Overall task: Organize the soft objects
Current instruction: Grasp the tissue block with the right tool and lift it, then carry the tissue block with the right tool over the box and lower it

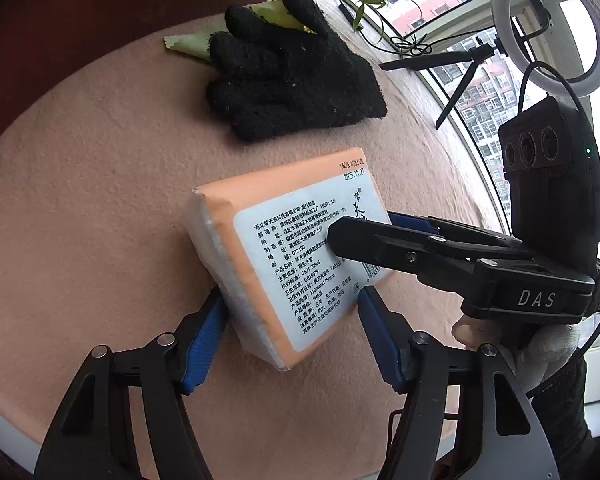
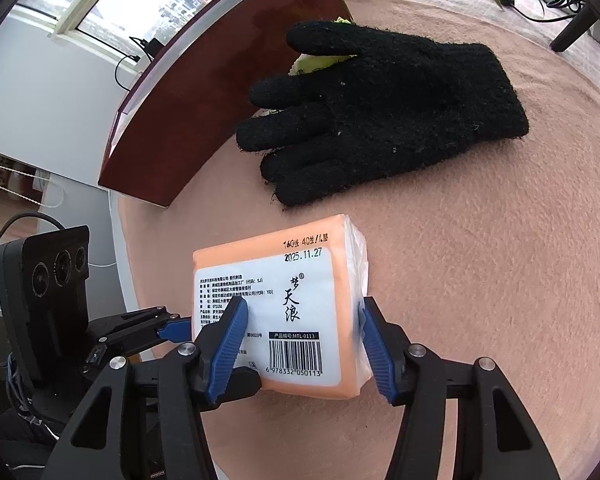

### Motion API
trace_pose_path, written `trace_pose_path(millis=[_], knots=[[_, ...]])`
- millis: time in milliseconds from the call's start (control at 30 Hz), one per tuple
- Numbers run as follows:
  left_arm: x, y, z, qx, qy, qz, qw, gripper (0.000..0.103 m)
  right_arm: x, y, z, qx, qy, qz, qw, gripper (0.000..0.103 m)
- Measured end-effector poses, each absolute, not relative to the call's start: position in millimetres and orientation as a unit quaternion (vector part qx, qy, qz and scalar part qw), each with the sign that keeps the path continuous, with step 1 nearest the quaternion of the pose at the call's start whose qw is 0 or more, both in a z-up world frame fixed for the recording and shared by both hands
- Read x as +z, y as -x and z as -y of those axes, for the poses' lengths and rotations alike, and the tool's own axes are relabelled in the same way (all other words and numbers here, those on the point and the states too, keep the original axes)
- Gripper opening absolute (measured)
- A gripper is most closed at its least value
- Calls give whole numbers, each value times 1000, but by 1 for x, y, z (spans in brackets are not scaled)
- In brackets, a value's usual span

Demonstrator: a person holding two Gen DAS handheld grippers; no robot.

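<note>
Right wrist alone shows barcode (image 2: 295, 350) on tissue pack (image 2: 300, 280).

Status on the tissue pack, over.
Left claw, right claw: both shut on pack. Pack tilted. Glove beyond, not touching. Nothing in the way.

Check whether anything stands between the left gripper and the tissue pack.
Nothing visible does: the tissue pack sits between the fingers of the left gripper. The right gripper reaches across its label; the black glove lies apart, beyond.
</note>
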State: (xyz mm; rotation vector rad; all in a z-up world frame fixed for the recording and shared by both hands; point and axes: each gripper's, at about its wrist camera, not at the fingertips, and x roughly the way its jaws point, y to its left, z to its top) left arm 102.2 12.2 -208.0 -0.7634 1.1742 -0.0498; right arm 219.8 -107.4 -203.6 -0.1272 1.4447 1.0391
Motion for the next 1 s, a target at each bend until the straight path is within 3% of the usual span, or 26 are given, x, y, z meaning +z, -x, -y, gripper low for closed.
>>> trace_pose_path(millis=[533, 1000], knots=[[-153, -86, -33, -38, 312, -500, 807, 65, -135, -199, 94, 453, 47, -579, 676, 53], [-100, -80, -92, -36, 297, -448, 843, 65, -76, -194, 17, 470, 46, -531, 704, 53]])
